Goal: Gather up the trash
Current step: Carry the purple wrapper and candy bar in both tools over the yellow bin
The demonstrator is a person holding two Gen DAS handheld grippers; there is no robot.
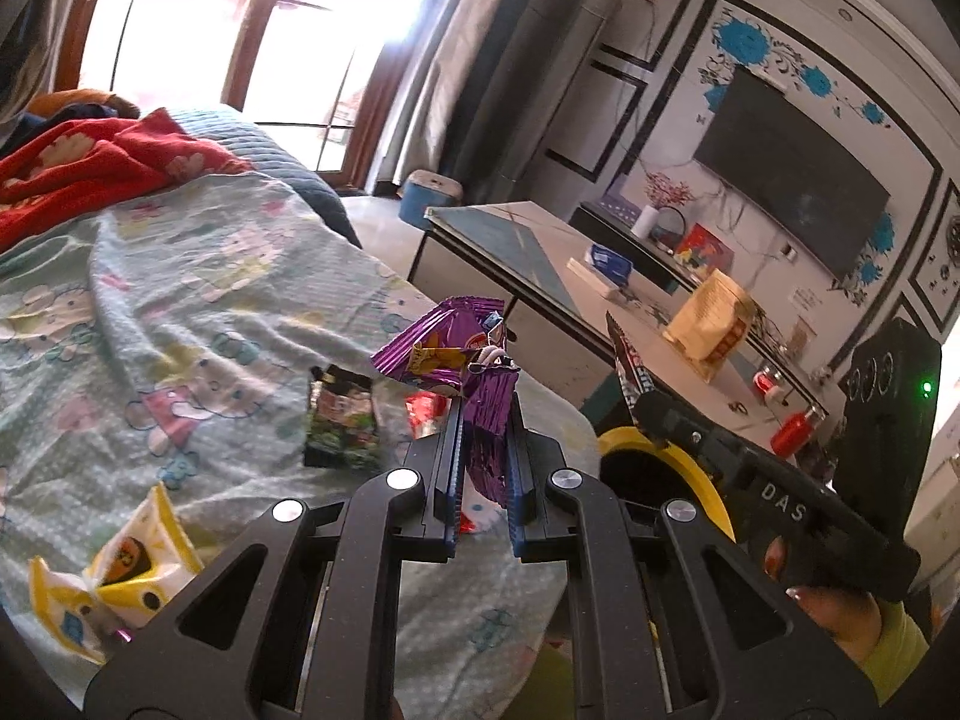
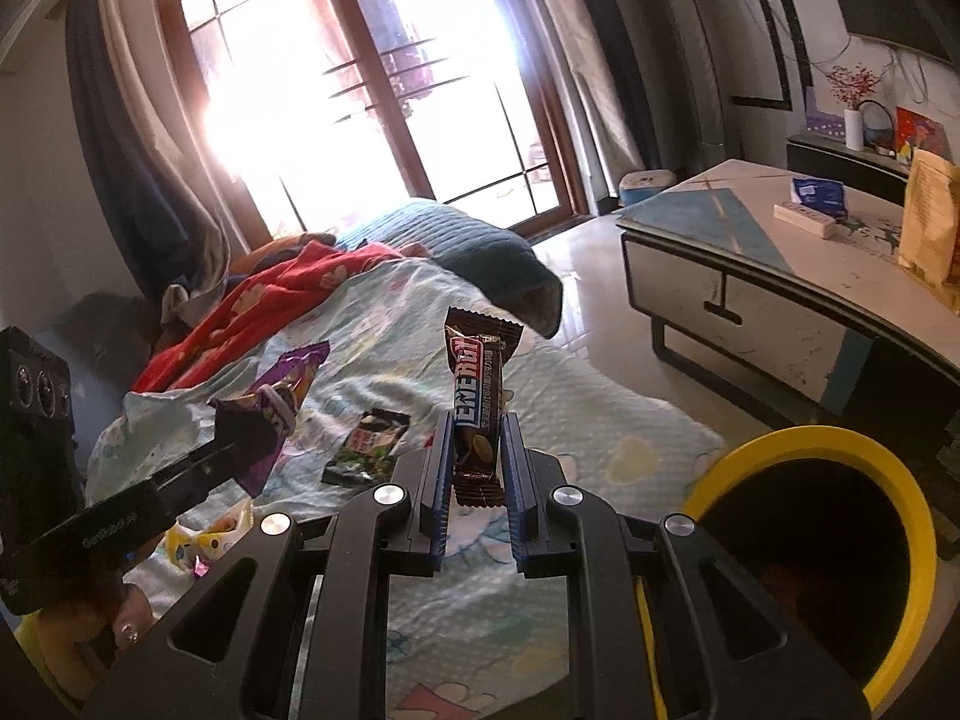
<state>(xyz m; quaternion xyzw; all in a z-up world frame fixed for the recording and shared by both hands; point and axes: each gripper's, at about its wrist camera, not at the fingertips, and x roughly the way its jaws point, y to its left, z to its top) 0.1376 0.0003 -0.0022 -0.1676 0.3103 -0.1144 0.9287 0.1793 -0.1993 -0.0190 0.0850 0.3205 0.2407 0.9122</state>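
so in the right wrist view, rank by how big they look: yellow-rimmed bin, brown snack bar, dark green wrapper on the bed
1. yellow-rimmed bin, clearly largest.
2. brown snack bar and dark green wrapper look alike; the bar is nearer the camera, so unsure.

- The left wrist view looks forward and down along its own fingers, close above the patterned bedspread (image 1: 180, 312), facing the window (image 1: 240, 30) at upper left and the low table (image 1: 540, 252) at right.
- The right wrist view faces likewise, window (image 2: 372, 90) top centre, table (image 2: 780, 264) at right.
- Both share the bedspread (image 2: 390, 312), the table and the yellow-rimmed bin (image 2: 900, 480) (image 1: 690, 462).
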